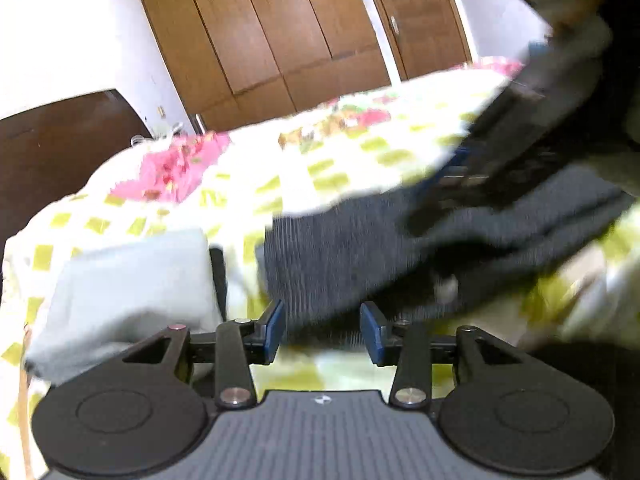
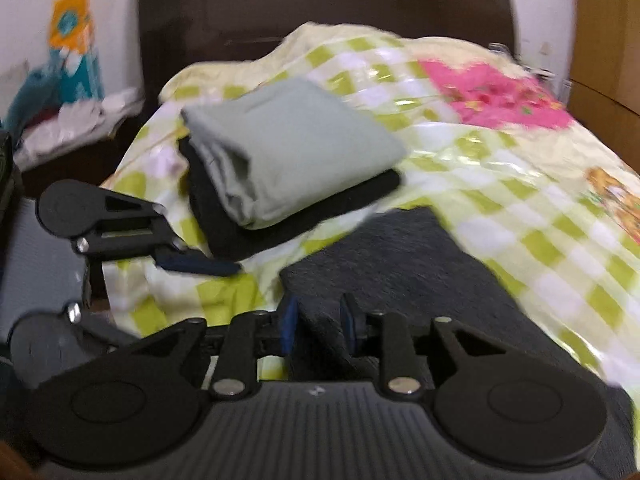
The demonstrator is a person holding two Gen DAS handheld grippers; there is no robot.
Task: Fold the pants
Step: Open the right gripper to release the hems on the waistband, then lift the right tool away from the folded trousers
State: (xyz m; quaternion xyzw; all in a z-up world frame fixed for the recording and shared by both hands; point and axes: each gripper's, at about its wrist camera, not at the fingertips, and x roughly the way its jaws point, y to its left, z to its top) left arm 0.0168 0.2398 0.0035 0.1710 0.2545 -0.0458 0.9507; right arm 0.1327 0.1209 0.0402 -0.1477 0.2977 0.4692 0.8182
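Nearest us: our right gripper has its blue pads narrowed around the near edge of the dark grey pants; cloth sits between them, so we judge that we grip it, though blur hides the contact.
Left gripper: our left gripper has its pads spread wide and holds nothing; it hovers at the near edge of the pants, with checked cover showing between the pads.
Pants: they lie on the bedspread as a compact dark slab, already doubled by the look of it.
Other view: from the left wrist camera the right gripper comes down onto the far part of the pants, smeared by motion.
Beyond the pants: a folded light grey garment sits on a folded black garment, near the pants but apart from them.
Farthest: a dark wooden headboard stands at one end of the bed, and wooden wardrobe doors stand past it.
Progress: we judge the folding mostly done; what seems left is a last fold or squaring, then perhaps adding the pants to the stack.
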